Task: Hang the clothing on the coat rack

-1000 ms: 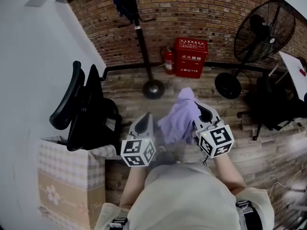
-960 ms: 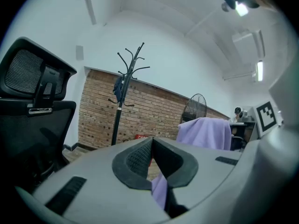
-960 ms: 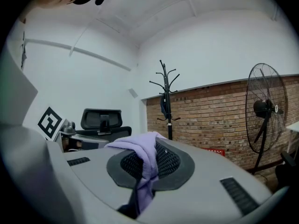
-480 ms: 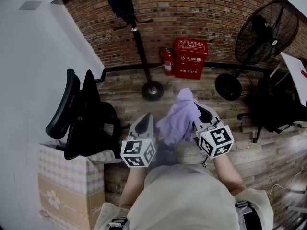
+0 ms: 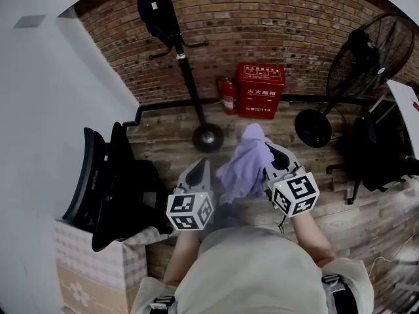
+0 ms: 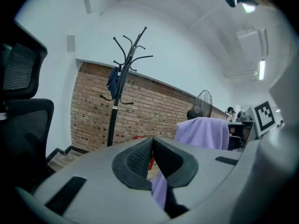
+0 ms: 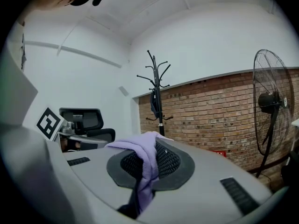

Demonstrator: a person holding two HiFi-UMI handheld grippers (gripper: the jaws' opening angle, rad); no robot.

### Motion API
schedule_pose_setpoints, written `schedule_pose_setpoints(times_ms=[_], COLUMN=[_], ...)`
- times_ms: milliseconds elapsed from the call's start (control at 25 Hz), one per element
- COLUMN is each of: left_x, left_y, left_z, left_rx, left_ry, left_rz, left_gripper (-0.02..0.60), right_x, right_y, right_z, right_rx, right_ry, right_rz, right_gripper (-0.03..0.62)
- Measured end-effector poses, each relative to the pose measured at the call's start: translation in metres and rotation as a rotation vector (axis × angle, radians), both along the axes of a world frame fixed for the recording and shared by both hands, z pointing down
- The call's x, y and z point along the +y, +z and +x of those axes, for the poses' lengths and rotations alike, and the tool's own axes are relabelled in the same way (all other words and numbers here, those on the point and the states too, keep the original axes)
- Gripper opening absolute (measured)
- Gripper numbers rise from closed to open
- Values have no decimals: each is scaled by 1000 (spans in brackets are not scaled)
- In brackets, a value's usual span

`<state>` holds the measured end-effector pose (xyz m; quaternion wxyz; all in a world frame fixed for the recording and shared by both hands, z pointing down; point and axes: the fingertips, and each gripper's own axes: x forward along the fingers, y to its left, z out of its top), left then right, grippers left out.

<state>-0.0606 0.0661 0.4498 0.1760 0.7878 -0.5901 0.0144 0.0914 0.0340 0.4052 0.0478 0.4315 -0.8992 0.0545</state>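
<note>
Your right gripper (image 5: 273,156) clamped on the purple cloth (image 5: 245,165), your left gripper (image 5: 198,170) closed on its lower edge, rack (image 5: 186,70) well ahead of both grippers.

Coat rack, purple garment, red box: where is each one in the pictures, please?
coat rack (image 5: 190,82), head view, on its black pole.
purple garment (image 5: 245,165), head view, on the middle of the cloth.
red box (image 5: 260,91), head view, on its front face.
</note>
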Motion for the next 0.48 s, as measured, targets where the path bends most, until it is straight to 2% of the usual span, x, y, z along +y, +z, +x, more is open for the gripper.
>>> schedule_pose_setpoints(times_ms=[480], left_x=[-114], left_y=[-21], left_z=[-30], left_rx=[9], left_ry=[27], left_rz=[34], left_gripper=[5], right_x=[-107], right_y=[-24], right_z=[-38], right_rx=[3], right_ry=[-3], right_rz=[30], right_gripper=[14])
